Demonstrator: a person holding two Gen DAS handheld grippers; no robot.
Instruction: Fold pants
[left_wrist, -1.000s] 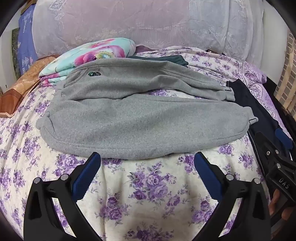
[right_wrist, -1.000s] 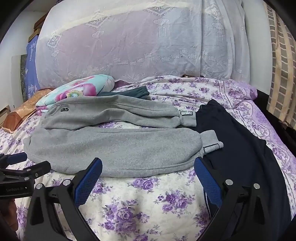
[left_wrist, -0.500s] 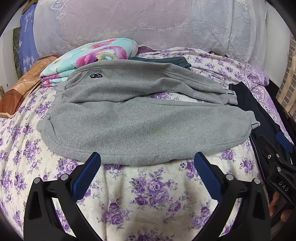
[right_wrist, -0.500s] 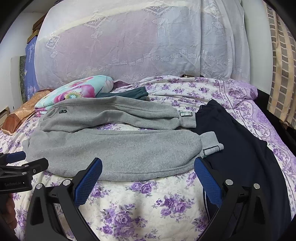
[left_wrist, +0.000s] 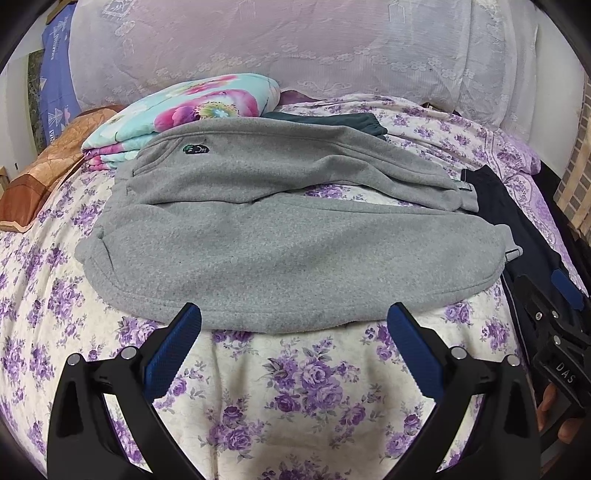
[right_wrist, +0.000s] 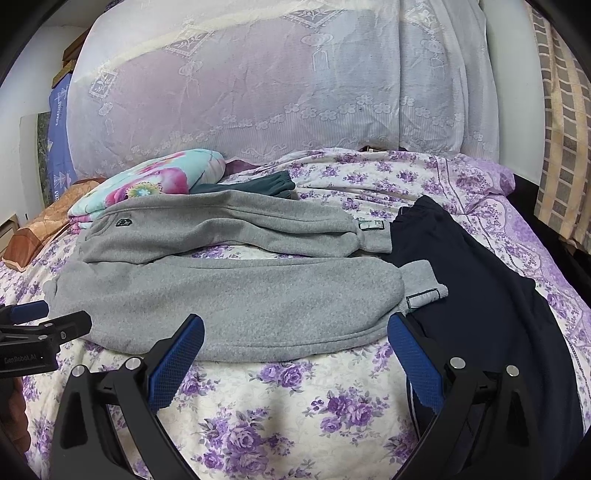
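My left tool (left_wrist: 293, 334) hangs low over the bed (left_wrist: 306, 391), its blue pads (left_wrist: 171, 349) spread wide and gripping nothing, the tips just short of the near hem of the grey pants (left_wrist: 288, 254). My right tool (right_wrist: 295, 345) is likewise released, jaws wide apart with nothing between them; its left pad overlaps the pants' near edge in the right view, though I cannot tell whether it touches the fleece, and its right pad sits over the navy garment (right_wrist: 491, 295). The pants lie flat across the bed with the waist to the left and both legs running to the right, the far leg angled away from the near one so a strip of flowered sheet shows between them. A small dark logo (left_wrist: 195, 149) marks the fabric near the waist. The two cuffs (right_wrist: 424, 286) end against the navy garment, the near one resting on it. Behind the waist sits a folded floral quilt (left_wrist: 192, 110), with a dark green garment (left_wrist: 332, 122) just beside it behind the far leg, and a large lace-covered pillow (right_wrist: 280, 85) stands along the back. In the left view my right tool shows at the right edge, above the navy cloth; in the right view my left tool shows at the left edge, near the waist.
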